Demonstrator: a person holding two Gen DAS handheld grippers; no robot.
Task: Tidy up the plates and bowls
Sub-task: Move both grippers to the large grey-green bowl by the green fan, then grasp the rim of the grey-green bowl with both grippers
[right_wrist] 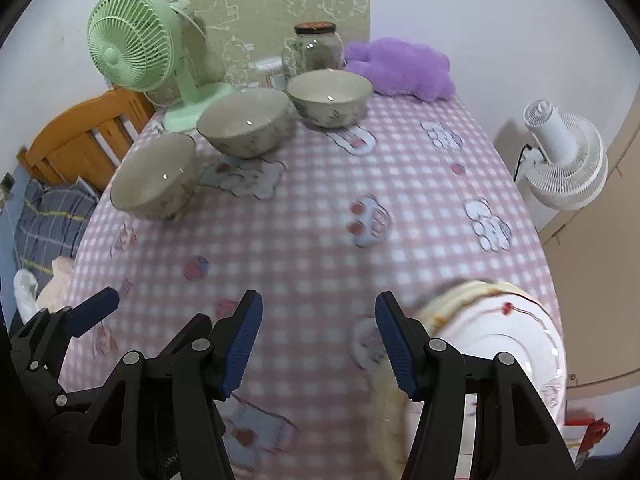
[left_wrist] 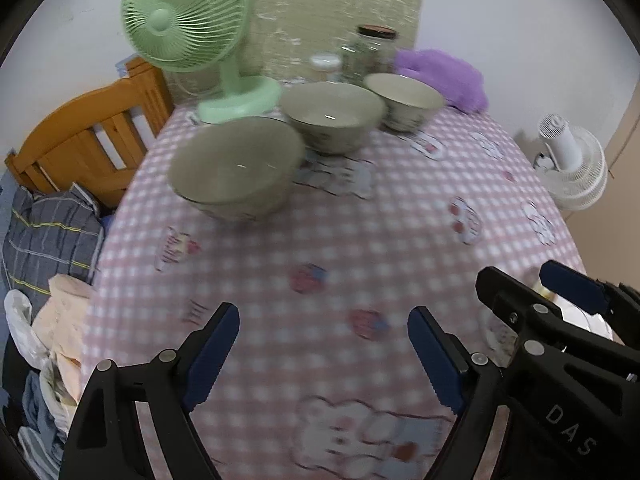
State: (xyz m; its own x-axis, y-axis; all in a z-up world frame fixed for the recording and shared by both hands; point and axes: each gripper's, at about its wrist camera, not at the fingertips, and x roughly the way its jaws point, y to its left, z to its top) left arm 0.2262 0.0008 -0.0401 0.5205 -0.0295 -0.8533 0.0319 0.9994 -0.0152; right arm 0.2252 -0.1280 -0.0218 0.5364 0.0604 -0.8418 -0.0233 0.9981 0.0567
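Observation:
Three greenish-grey bowls stand in a diagonal row at the back left of the pink checked table: the near bowl (left_wrist: pixel 236 168) (right_wrist: pixel 154 178), the middle bowl (left_wrist: pixel 332 114) (right_wrist: pixel 244 122) and the far bowl (left_wrist: pixel 404 98) (right_wrist: pixel 330 94). A stack of white plates (right_wrist: pixel 504 340) with a red pattern sits at the table's front right edge, right of my right gripper (right_wrist: pixel 318 340), which is open and empty. My left gripper (left_wrist: pixel 324 356) is open and empty over the front of the table. The right gripper also shows in the left wrist view (left_wrist: pixel 540 292).
A green desk fan (left_wrist: pixel 188 28) (right_wrist: pixel 132 44), a glass jar (left_wrist: pixel 370 54) (right_wrist: pixel 314 48), a small white container (left_wrist: pixel 325 65) and a purple plush (left_wrist: pixel 440 76) (right_wrist: pixel 400 66) stand at the back. A white fan (right_wrist: pixel 564 156) stands right of the table. A wooden bed frame (left_wrist: pixel 88 132) lies left.

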